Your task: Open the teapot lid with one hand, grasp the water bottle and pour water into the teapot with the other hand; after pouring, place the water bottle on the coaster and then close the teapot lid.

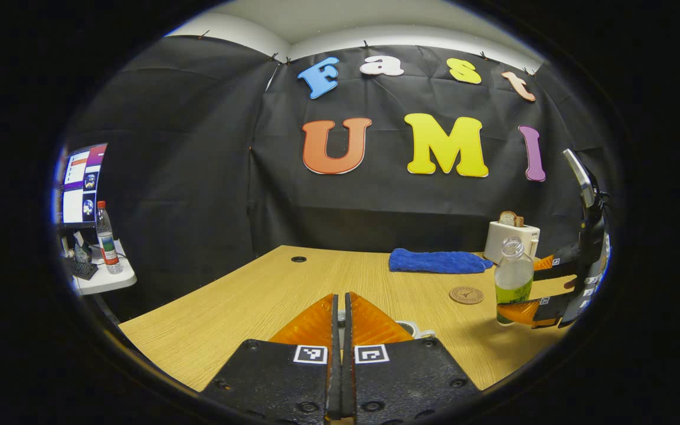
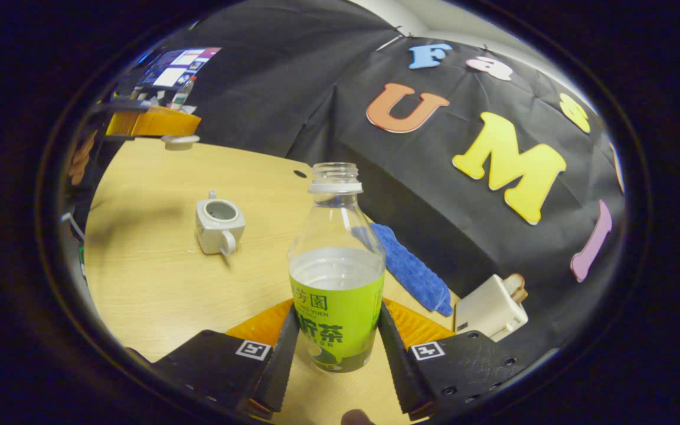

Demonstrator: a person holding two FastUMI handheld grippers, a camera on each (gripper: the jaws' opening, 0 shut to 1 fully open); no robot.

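Both jaws grip: left gripper (image 1: pixel 340 330) pinches the lid (image 2: pixel 180 140), right gripper (image 2: pixel 338 336) clamps the water bottle (image 2: pixel 337 271); tilt slowly over the open teapot (image 2: pixel 219 224)

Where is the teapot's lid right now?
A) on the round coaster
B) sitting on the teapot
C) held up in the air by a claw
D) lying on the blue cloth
C: in the right gripper view the teapot stands open on the table, and the left claw holds the lid up above the table, far from the pot.
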